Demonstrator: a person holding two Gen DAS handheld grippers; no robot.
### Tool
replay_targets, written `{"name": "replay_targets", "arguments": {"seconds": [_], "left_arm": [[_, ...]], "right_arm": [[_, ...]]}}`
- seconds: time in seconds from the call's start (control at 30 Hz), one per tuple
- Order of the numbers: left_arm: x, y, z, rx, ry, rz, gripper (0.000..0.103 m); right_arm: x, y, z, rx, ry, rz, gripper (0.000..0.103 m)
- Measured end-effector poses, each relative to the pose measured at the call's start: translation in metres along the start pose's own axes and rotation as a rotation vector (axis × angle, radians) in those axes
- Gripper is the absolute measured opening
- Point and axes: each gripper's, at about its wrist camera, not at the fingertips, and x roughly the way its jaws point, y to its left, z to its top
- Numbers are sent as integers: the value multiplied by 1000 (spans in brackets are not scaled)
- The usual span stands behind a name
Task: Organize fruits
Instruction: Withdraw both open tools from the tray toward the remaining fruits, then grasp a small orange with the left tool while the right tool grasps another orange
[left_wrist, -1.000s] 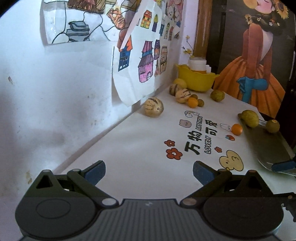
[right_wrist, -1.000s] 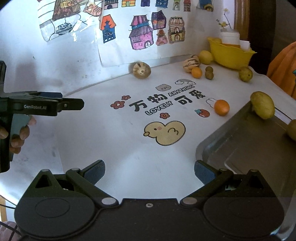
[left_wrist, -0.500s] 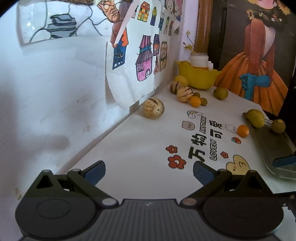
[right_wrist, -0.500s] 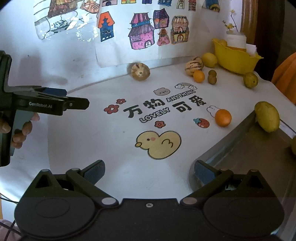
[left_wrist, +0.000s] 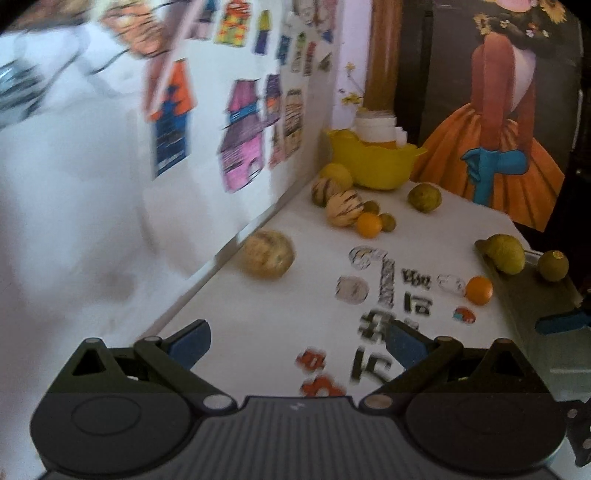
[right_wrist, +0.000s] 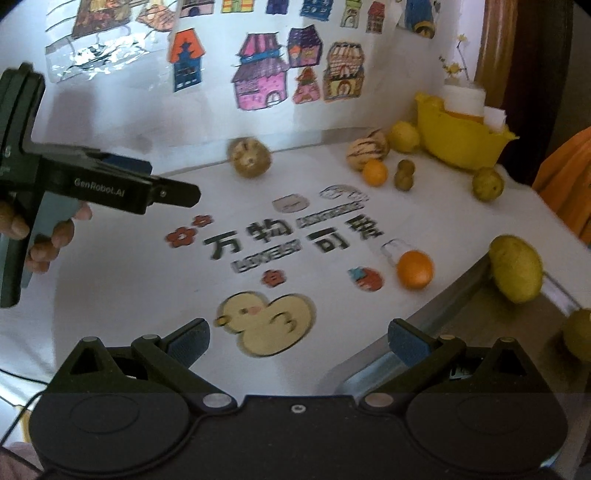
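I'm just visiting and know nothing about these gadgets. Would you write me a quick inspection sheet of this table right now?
Surface: white tablecloth printed with a duck and lettering.
Job's things: metal tray holding a yellow-green fruit; orange beside the tray; striped melon and tan melon near the wall.
Clutter: yellow bowl.
Claws: left claw and right claw open, empty.
Cables: thin cable at the lower left.
Surroundings: house drawings on the wall.

white printed table (right_wrist: 110, 295), metal tray (right_wrist: 461, 332) at right edge, orange (right_wrist: 414, 268) just beside tray, striped melons (right_wrist: 367, 148) and yellow bowl (right_wrist: 461, 142) near wall, lone melon (right_wrist: 249, 157) apart
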Motion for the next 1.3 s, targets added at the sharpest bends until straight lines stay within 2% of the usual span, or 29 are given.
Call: {"name": "replay_targets", "arguments": {"seconds": [0.4,0.63,0.8,0.97,1.13,1.3], "left_arm": [[78,-42,56,64,-44,-109,103],[132,-57,76,23,5,-166,102],[160,-64,83,19,21,-165,102],[178,-67,86,0,47,-175,96],[191,-67,87,-27,68,-178,84],[199,-65,89,-77,83,-173,74]], "right_arm": [[24,-43,18,-79,-13,-52,102],[39,-61,26,-104,-17,-29,102],[51,-70,31,-117,-10,-24,92],[58,-75,31,-112,-5,-16,83],[61,-78,32,-110,-1,-25,72],[64,-80,32,-109,3,-34,56]]}}
